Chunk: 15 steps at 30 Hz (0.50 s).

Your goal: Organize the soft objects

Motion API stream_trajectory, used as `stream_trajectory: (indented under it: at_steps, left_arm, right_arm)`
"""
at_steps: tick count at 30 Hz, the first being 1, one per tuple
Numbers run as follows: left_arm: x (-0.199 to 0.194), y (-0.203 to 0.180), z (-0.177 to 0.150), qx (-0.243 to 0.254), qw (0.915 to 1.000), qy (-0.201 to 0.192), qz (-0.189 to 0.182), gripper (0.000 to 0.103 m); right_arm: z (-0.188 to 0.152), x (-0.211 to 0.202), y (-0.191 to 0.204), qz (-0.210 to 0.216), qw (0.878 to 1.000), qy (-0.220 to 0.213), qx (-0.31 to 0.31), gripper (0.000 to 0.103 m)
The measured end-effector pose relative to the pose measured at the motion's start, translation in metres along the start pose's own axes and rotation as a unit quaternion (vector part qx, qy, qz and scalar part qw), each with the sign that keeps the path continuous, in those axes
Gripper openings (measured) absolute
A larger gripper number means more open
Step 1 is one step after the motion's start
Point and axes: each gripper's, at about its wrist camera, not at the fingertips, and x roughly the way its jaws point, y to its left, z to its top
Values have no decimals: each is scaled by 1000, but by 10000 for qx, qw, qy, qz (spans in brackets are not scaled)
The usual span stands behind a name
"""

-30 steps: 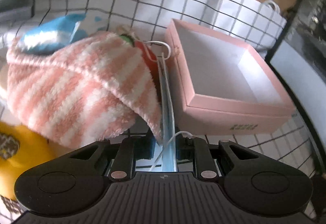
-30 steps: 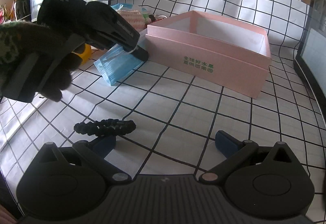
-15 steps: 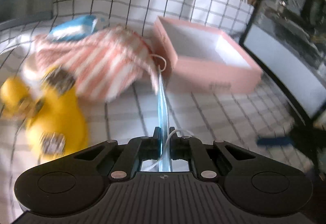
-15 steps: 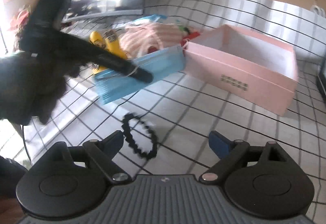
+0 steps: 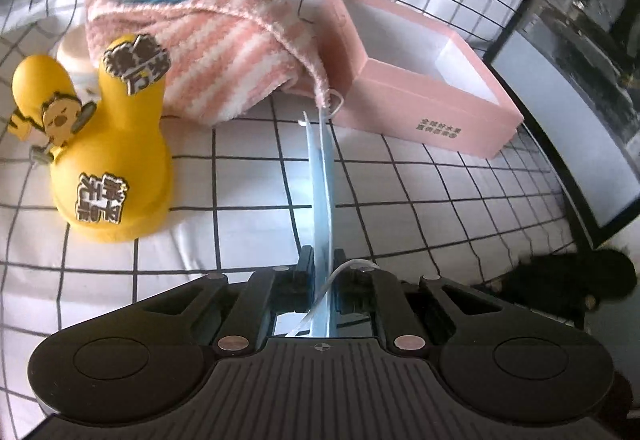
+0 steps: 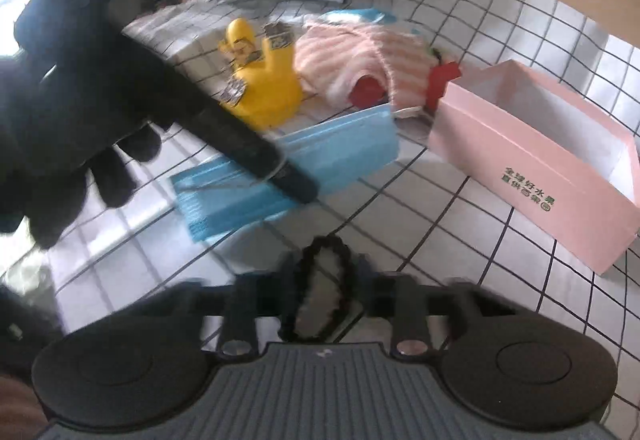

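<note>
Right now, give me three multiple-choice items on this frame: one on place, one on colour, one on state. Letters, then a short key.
1. Where does the open pink cardboard box sit relative to the pink-and-white striped fuzzy cloth in the left wrist view?
A. To its right
B. On top of it
C. To its left

2. What colour is the flat pleated face mask?
A. Green
B. Light blue
C. Red

3. What is between the jaws of the right gripper?
A. Nothing
B. The yellow rubber duck-shaped toy
C. A black braided hair tie

Key: 1 A, the box lies right of the cloth. 2 B, the mask held by the left gripper is light blue. 3 C, the jaws are closing around the tie's loop.
</note>
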Motion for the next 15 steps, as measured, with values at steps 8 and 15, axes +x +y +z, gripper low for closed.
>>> stream_trajectory:
  at_steps: [8, 15]
  left_arm:
    - [-7, -7, -14, 277, 9991, -331, 9, 10]
    - [-39, -49, -24, 1110, 9884, -1018, -182, 9]
  right_arm:
    - [-9, -47, -27, -357, 9967, 20, 735, 13]
    - [-11, -99, -57, -850, 9875, -532, 1217, 13]
